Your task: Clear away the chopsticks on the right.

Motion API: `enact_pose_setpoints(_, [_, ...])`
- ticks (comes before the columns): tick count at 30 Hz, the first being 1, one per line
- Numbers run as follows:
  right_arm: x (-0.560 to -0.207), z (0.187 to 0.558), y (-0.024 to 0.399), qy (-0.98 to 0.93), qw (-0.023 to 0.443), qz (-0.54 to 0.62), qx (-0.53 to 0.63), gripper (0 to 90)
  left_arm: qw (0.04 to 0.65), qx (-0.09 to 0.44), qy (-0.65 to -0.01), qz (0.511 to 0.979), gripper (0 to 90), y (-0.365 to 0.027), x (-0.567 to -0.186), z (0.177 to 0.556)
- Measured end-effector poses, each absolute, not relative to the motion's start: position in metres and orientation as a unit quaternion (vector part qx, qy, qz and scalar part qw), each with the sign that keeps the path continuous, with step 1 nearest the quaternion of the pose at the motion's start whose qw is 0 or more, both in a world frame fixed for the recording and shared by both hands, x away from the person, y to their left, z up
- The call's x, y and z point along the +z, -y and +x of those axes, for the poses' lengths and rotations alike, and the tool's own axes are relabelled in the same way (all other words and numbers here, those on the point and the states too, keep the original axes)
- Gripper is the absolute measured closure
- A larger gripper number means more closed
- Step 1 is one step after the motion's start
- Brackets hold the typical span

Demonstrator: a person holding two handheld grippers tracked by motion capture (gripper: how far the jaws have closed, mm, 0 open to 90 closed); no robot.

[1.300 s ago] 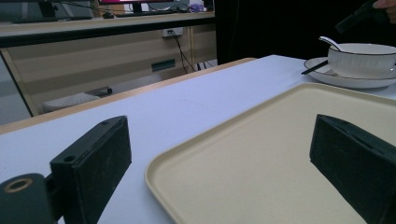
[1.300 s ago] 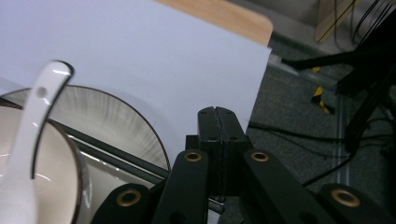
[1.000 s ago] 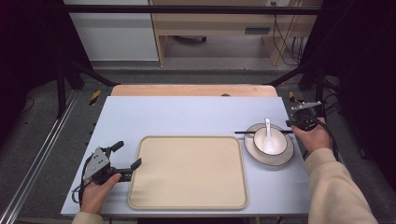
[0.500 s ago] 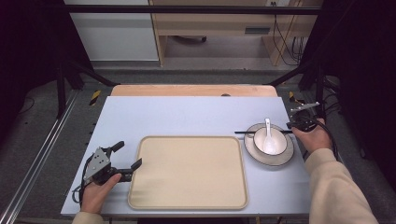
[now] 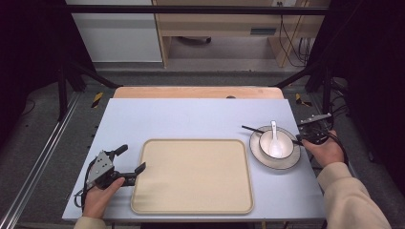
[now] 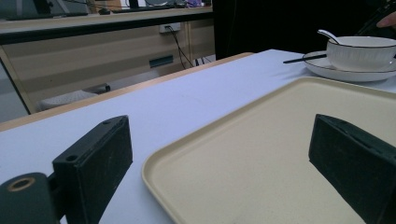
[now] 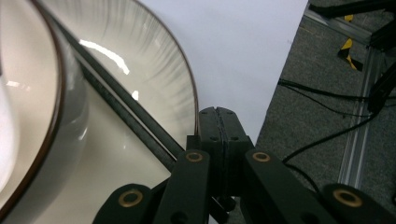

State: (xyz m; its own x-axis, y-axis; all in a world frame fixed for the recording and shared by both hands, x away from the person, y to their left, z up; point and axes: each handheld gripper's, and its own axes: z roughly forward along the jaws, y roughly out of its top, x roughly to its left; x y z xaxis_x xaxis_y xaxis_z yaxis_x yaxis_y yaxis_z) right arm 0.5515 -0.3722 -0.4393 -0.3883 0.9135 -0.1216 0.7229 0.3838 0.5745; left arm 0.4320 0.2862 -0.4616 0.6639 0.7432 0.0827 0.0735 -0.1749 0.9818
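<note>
Right gripper (image 5: 305, 138), clenched empty, is nearing the chopsticks (image 5: 251, 129) lying left-right across the plate (image 5: 279, 163), just left.

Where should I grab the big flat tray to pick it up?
Pinch the tray by its raised rim on the left edge, coming in level from the left. The tray is too wide and flat to span, but its rim is a thin lip standing up off the table. The left gripper, jaws open, sits astride that edge, probably a good start.
</note>
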Motion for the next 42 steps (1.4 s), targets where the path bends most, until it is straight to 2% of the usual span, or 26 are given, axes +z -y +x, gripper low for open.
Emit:
enact_pose_setpoints(6, [-0.436,0.537,0.375,-0.797,0.215,0.515,0.23,88.5,0.571,0.29,-0.286,0.712,6.0,-0.285,-0.462,0.432])
enact_pose_setpoints(11, [-0.425,0.527,0.374,-0.81,0.227,0.455,0.292,83.5,0.57,0.29,-0.287,0.714,6.0,-0.285,-0.463,0.432])
enact_pose_setpoints(25, [-0.433,0.532,0.374,-0.824,0.209,0.433,0.301,79.0,0.568,0.289,-0.286,0.716,6.4,-0.284,-0.463,0.432])
enact_pose_setpoints(42, [-0.44,0.539,0.373,-0.831,0.203,0.428,0.292,79.5,0.566,0.288,-0.286,0.718,6.6,-0.284,-0.464,0.433])
